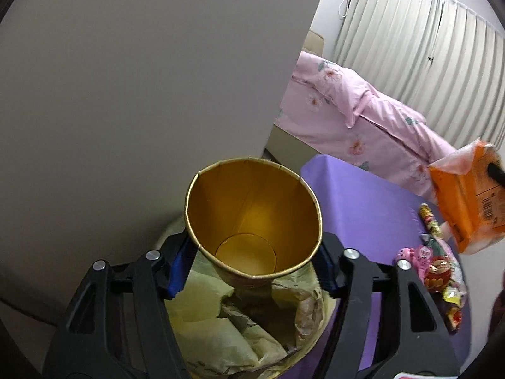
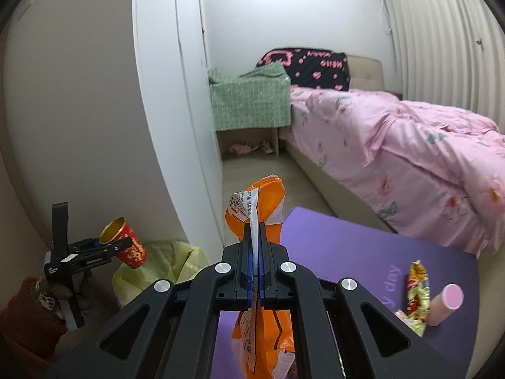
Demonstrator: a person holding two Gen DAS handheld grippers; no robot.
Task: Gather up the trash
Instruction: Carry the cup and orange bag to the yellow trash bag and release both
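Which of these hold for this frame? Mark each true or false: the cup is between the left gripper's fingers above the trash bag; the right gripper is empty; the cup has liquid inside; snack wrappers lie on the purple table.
1. The cup is between the left gripper fingers, above the yellow trash bag. True.
2. The right gripper is empty. False: it is shut on an orange wrapper.
3. The cup has liquid inside. False: its gold inside looks empty.
4. Snack wrappers lie on the purple table. True.
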